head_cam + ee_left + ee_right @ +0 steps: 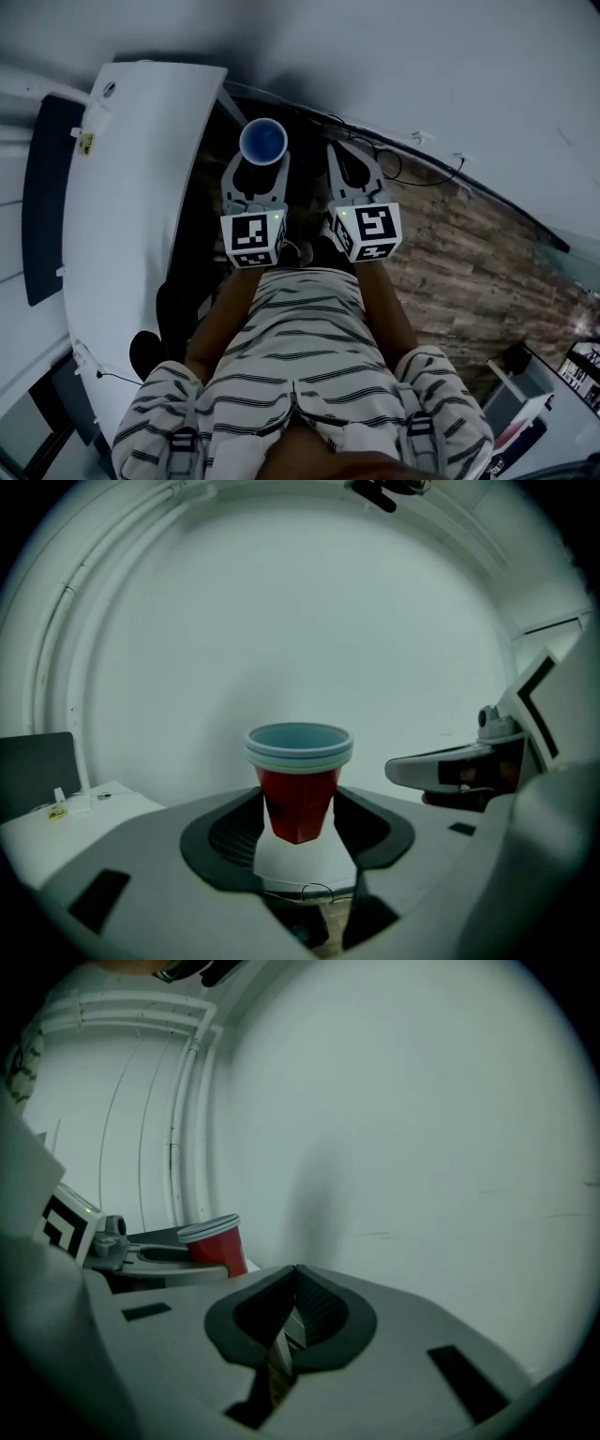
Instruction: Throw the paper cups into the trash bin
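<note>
A stack of red paper cups [263, 141] with pale blue insides stands upright between the jaws of my left gripper [262, 157], which is shut on its lower body. The left gripper view shows the cups [298, 794] pinched between the dark pads, rims above the jaws, in my left gripper [298, 823]. My right gripper [353, 156] is just to the right at the same height, shut with nothing in it. In the right gripper view its jaws [294, 1279] meet at the tip, and the cups [215, 1244] show at the left. No trash bin is in view.
A white tabletop [122, 197] runs along the left, with a dark panel [47, 187] beyond it. Ahead is a plain white wall [300, 621]. Wood-pattern floor [469, 253] with a black cable [412, 173] lies to the right. The person's striped clothing fills the bottom of the head view.
</note>
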{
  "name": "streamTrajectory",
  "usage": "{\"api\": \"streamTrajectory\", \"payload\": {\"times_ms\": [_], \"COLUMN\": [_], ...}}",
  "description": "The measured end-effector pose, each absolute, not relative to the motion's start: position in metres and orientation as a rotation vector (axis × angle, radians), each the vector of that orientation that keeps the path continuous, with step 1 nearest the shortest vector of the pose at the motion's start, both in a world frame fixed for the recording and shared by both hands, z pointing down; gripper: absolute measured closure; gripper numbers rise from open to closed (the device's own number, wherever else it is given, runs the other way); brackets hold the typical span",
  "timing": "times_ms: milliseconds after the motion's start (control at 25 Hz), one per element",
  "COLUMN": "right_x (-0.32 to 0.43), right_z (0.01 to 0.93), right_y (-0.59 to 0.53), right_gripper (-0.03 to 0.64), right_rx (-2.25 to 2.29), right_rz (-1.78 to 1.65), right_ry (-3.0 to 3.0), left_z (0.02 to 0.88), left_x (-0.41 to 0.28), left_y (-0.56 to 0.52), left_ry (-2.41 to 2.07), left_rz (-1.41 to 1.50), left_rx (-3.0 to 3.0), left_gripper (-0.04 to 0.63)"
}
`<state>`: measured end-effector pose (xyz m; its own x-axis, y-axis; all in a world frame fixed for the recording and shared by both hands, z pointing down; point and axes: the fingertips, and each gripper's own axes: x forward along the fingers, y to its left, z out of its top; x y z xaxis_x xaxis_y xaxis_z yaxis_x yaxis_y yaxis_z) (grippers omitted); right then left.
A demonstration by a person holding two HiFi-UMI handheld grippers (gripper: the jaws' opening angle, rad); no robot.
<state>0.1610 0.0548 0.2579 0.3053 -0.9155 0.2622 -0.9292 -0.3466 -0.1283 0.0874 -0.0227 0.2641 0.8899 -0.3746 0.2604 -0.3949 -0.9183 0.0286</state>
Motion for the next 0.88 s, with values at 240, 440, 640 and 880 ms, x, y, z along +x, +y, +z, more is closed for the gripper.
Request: {"api": "streamTrajectory", "payload": {"times_ms": [240, 440, 640, 880], "right_x": [0.183, 0.190, 0.204, 0.208], "right_z": [0.277, 0.295, 0.314, 0.343], "right_y": [0.075, 0.083, 0.085, 0.082], "right_gripper": [0.598, 0.598, 0.598, 0.598], "right_rx": [2.532, 2.540, 2.519, 2.500], "right_rz": [0.495, 0.565, 0.607, 0.653], "right_ry": [-1.729, -1.721, -1.711, -1.711], "left_z": [0.280, 0.297, 0.319, 0.351], "left_x": [0.108, 0.118, 0.138, 0.144], "left_y": [-0.004, 0.006, 0.011, 0.004], "left_ry": [-0.539, -0.493, -0.453, -0.426], "left_rz": [0.434, 0.494, 0.547, 0.624], "left_rx": [2.973, 2.955, 2.946, 2.915], "left_gripper": [0.345, 0.345, 0.345, 0.345]}}
